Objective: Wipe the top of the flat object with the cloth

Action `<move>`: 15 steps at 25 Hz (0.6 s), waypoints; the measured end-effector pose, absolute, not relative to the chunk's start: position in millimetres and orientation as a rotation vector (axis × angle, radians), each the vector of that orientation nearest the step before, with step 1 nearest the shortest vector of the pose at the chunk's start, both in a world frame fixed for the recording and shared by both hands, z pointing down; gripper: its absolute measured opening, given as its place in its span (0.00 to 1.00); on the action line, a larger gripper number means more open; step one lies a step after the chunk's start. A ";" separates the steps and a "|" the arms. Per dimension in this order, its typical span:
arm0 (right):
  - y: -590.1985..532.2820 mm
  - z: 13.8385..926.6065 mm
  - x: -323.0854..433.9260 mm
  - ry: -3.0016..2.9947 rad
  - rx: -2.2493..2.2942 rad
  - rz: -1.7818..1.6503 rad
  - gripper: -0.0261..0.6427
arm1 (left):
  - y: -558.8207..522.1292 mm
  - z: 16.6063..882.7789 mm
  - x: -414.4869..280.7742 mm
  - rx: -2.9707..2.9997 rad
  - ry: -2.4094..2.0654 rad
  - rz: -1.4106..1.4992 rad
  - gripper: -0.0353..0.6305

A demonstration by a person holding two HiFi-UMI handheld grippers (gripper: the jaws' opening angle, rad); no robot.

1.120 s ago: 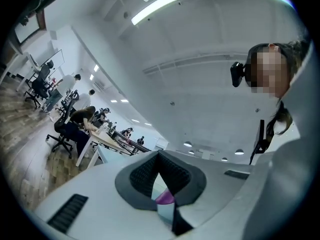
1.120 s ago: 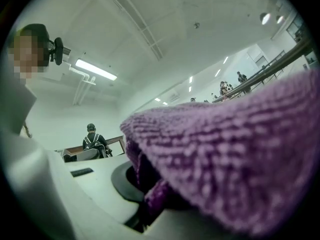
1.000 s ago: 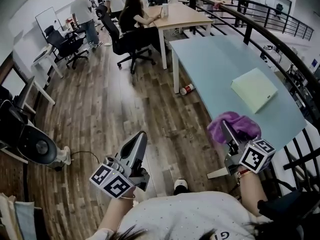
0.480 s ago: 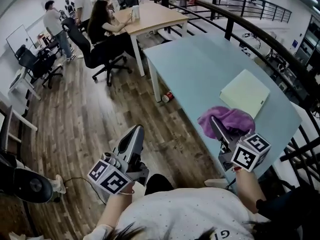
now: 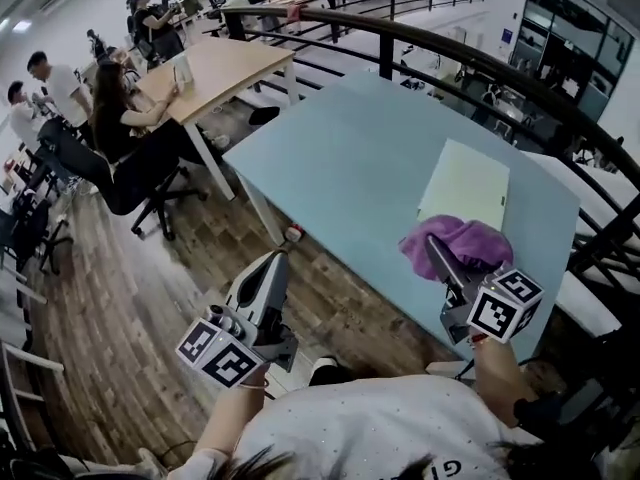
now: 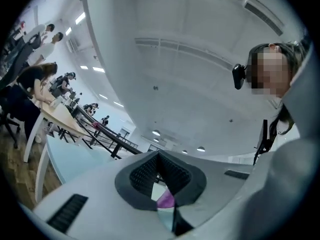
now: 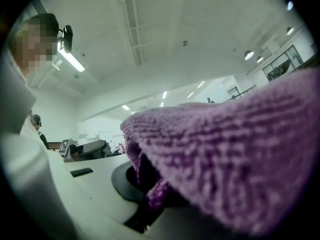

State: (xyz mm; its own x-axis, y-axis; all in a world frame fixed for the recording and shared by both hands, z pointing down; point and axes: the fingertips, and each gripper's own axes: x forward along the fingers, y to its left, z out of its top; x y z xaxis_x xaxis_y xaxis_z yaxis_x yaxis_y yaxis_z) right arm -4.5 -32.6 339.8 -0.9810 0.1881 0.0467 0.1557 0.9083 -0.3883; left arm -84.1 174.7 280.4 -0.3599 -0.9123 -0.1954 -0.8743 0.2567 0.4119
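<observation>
Floor (image 5: 150,298): wide wooden boards, open on the left. That's where the left gripper (image 5: 274,263) hangs, clear of the table.
Table (image 5: 340,158): pale blue top, mostly bare. Its near edge runs diagonally just ahead of the person, and the far side is hemmed in by the dark railing (image 5: 450,53).
Flat object: a pale green pad (image 5: 463,183) lies flat towards the table's right end, with bare tabletop to its left and beyond. Only the head view shows it whole.
Cloth (image 5: 462,243): purple, bunched up over the table at the pad's near edge. Whether it touches the pad can't be called. In the right gripper view it floods the frame (image 7: 225,149) and hides the table and pad.
Right gripper (image 5: 438,255): jaws clamped on the cloth, fabric pinched between the pads.
Left gripper, own view (image 6: 160,156): jaws pressed together and empty, a sliver of purple showing beyond the tips.
</observation>
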 end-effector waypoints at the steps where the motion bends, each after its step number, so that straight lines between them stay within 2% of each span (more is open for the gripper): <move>1: -37.3 336.6 -13.5 -3.007 -0.204 0.611 0.08 | 170.0 275.8 -100.6 1.766 -2.394 -0.696 0.05; 8: -84.8 346.8 -61.8 -3.062 0.287 0.906 0.08 | 144.6 265.1 -196.5 1.962 -2.243 -0.627 0.05; 15: -114.5 366.2 -30.5 -3.018 0.634 1.012 0.08 | 101.7 290.9 -222.4 2.076 -2.019 -0.621 0.05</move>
